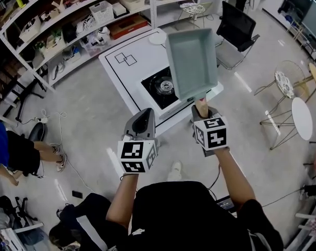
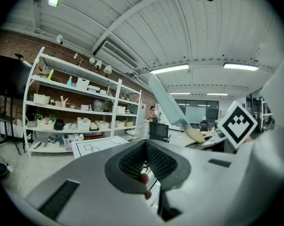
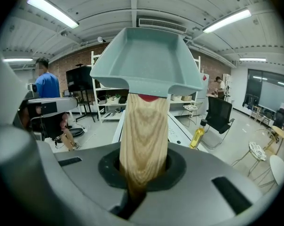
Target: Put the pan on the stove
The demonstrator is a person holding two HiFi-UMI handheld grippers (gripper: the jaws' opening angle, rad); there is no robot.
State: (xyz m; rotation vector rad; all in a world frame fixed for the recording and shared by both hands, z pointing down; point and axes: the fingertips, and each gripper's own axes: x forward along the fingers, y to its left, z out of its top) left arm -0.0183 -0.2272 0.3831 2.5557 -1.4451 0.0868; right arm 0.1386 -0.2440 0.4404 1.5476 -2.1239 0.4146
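Jaws of the right gripper (image 1: 202, 110) stood clamped on the near end of the wooden handle (image 3: 143, 135) of a pale green, square pan (image 1: 192, 61); the handle ran straight out along the gripper's own line, so the pan's long axis continued that of the tool, rising up and away from the person; the pan hung in the air, its open face turned toward the person's head, touching nothing but the pads. Beyond and below it lay the stove (image 1: 162, 87), a black burner set into the near part of a white table (image 1: 121, 72); seen from overhead, the pan's lower left edge overlapped the burner's right side, which suggested that the stove lay ahead of the tool and a little to its left; how high the pan stood above it could not be judged. The left gripper (image 1: 142, 122) was held beside the right, jaws together with nothing between them, apart from pan and table alike; the right hand, carrying the load, was the one placed to finish. The coming move, by this onlooker's reckoning, called for tipping the handle down until the pan's base lay level, then lowering it forward and leftward onto the burner.
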